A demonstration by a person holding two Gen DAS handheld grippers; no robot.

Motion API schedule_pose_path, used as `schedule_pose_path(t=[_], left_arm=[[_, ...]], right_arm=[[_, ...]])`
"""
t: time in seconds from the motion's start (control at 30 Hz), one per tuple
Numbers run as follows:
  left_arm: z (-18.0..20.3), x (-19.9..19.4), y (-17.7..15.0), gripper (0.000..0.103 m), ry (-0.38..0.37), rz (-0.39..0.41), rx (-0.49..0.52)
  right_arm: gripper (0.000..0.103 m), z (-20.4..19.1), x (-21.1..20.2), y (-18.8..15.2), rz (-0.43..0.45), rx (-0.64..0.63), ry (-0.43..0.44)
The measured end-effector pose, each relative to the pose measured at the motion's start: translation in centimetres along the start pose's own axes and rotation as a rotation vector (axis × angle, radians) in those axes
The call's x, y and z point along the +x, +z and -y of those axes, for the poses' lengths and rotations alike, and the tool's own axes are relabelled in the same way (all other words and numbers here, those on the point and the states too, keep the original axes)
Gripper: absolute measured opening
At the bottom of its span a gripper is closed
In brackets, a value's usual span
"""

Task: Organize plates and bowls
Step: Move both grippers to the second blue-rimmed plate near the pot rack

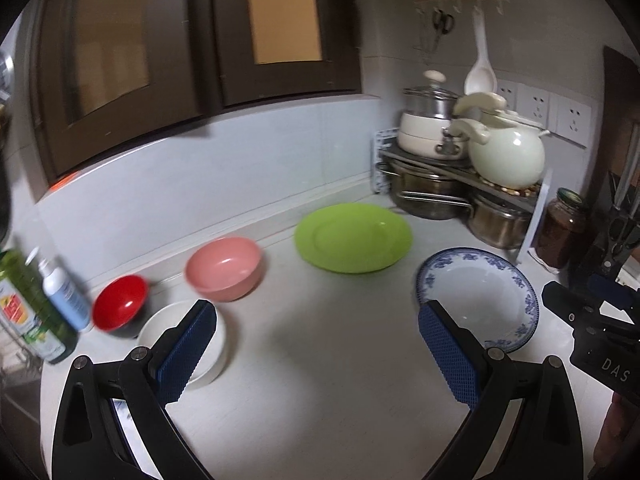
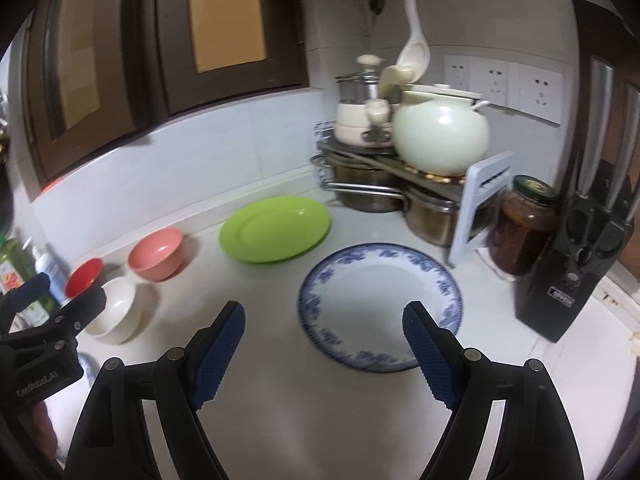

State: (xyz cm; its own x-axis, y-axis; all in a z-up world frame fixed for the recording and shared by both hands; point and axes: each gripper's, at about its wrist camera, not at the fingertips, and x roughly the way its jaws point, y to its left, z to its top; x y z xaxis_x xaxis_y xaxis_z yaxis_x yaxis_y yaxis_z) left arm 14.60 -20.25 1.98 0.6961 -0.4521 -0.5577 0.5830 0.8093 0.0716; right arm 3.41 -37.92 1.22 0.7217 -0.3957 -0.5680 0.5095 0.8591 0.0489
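Right tool [image 2: 324,316] spread, empty, left tool [image 1: 316,320] spread, glossy round blue-rimmed plate [image 2: 380,304], smooth, possibly plastic, green plate [image 2: 276,228]

You are standing in a home kitchen. In front of you a white table [image 2: 280,400] meets a pale tiled wall under dark-framed windows [image 2: 224,20]. In the corner a metal rack [image 2: 400,168] carries a pale green ceramic pot [image 2: 440,136] and a cream lidded pot [image 2: 360,120], with steel pots [image 2: 368,188] stowed beneath. A white ladle [image 2: 416,48] hangs from hooks above, beside wall sockets [image 2: 504,80]. To your right stand a knife block [image 2: 576,260] and a jar of dark preserve [image 2: 520,232]. Bottles [image 1: 36,308] sit at the left edge, and plates and bowls lie on the table.
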Motion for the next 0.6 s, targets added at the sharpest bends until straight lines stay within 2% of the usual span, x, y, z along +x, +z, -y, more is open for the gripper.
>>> schedule_pose_path(t=[0.2, 0.6], left_arm=[[2.5, 2.6, 1.2, 0.103, -0.035, -0.008, 0.035], [6.5, 9.6, 2.0, 0.103, -0.073, -0.095, 0.052]], right_arm=[[0.082, 2.7, 0.9, 0.2, -0.001, 0.054, -0.056], [0.082, 7.4, 5.7, 1.1, -0.049, 0.118, -0.142]])
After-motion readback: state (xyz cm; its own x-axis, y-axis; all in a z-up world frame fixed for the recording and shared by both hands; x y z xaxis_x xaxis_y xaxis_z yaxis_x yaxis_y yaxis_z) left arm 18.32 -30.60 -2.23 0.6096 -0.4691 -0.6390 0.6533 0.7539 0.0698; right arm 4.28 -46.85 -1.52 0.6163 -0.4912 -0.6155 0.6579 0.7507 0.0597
